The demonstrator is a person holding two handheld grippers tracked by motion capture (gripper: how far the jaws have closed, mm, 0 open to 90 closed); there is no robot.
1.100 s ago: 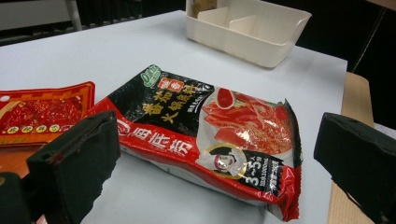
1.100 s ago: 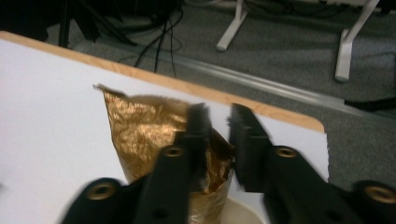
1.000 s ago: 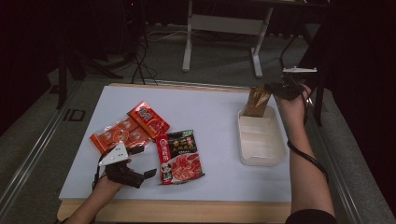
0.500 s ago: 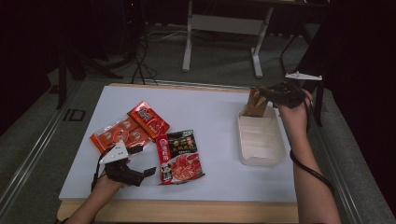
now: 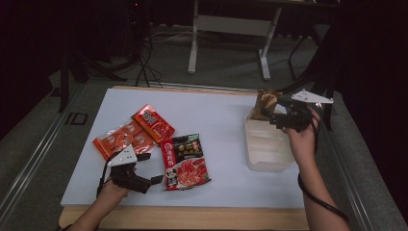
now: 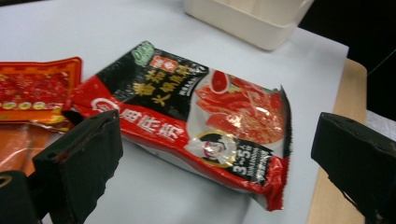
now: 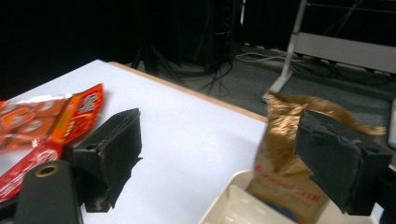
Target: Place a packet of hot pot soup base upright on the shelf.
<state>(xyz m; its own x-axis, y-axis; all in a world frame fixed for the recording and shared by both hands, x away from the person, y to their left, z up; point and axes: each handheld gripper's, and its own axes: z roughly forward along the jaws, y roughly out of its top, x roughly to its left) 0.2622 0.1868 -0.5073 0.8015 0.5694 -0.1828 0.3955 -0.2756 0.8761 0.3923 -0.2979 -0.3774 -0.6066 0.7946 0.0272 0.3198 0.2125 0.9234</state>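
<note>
A brown packet (image 5: 264,102) stands upright at the far end of the white tub (image 5: 269,159). My right gripper (image 5: 283,115) hovers open just right of it, over the tub. In the right gripper view the packet (image 7: 280,163) shows beside and partly behind the right jaw, and the right gripper (image 7: 224,154) holds nothing. My left gripper (image 5: 144,174) rests open on the table near the front edge. A red and black packet (image 5: 185,161) lies just right of it. In the left gripper view that packet (image 6: 201,116) lies flat ahead of the wide-open left gripper (image 6: 224,154).
An orange packet (image 5: 122,139) and a red packet (image 5: 153,122) lie flat, left of centre. The wooden table edge (image 6: 345,116) runs close behind the red and black packet. A metal stand (image 5: 231,29) is on the floor beyond the table.
My right gripper has moved a little left and back toward the person, lower beside the brown packet. The left gripper and the flat packets have stayed put.
</note>
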